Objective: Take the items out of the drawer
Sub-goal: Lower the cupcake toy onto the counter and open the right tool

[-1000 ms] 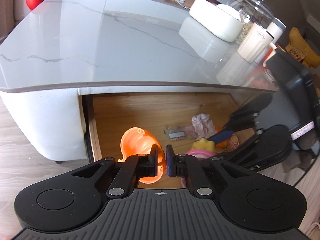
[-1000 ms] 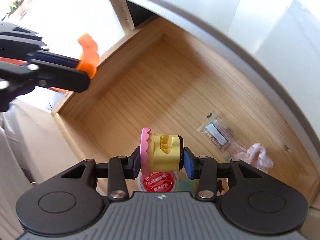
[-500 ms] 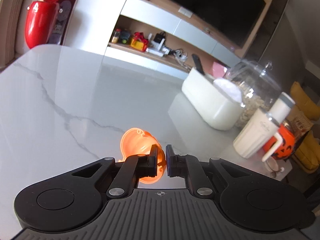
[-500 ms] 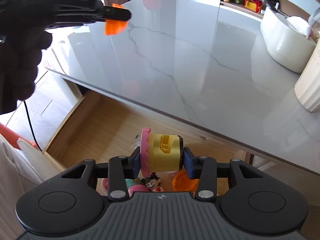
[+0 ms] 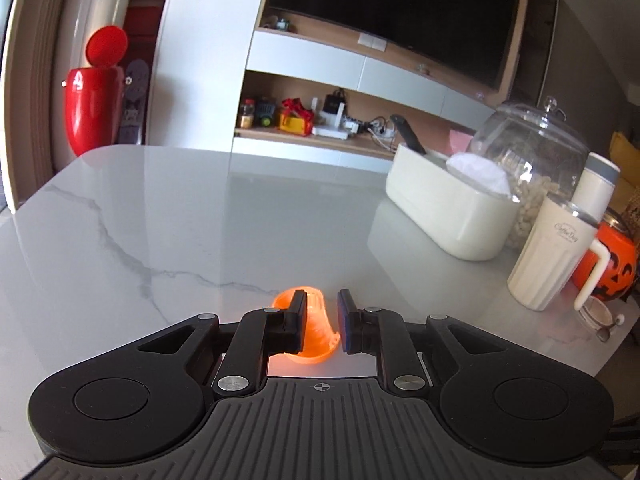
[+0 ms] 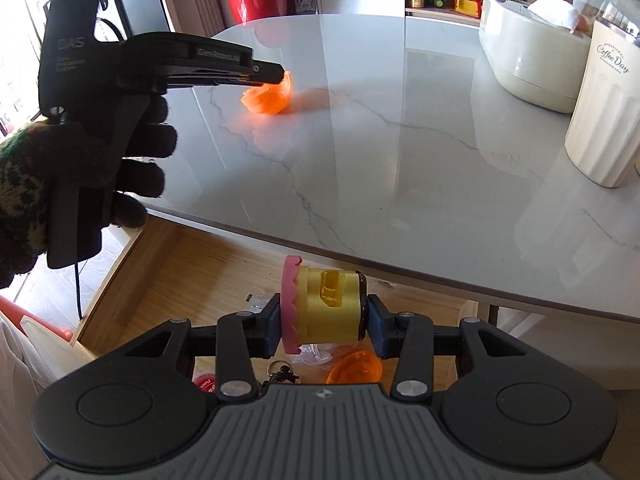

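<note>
An orange translucent toy [image 5: 318, 332] rests on the marble table [image 5: 200, 220] between the fingers of my left gripper [image 5: 322, 322], which stands open around it. The right wrist view shows the same orange toy [image 6: 266, 98] lying on the table [image 6: 400, 160] just under the left gripper's tip [image 6: 276, 74]. My right gripper [image 6: 324, 320] is shut on a yellow toy with a pink scalloped rim [image 6: 320, 308], held above the open wooden drawer [image 6: 180, 272] below the table edge.
In the drawer lie another orange piece [image 6: 354, 372], a small figure keychain [image 6: 282, 374] and a red-lidded item [image 6: 206, 384]. A cream box [image 5: 448, 216], glass jar [image 5: 532, 160], cream tumbler [image 5: 556, 256] and pumpkin bucket [image 5: 616, 264] stand at the table's right. A gloved hand [image 6: 132, 152] holds the left gripper.
The left gripper carried the orange toy up from the drawer onto the table and its fingers have parted. The right gripper rose out of the drawer with the yellow toy.
</note>
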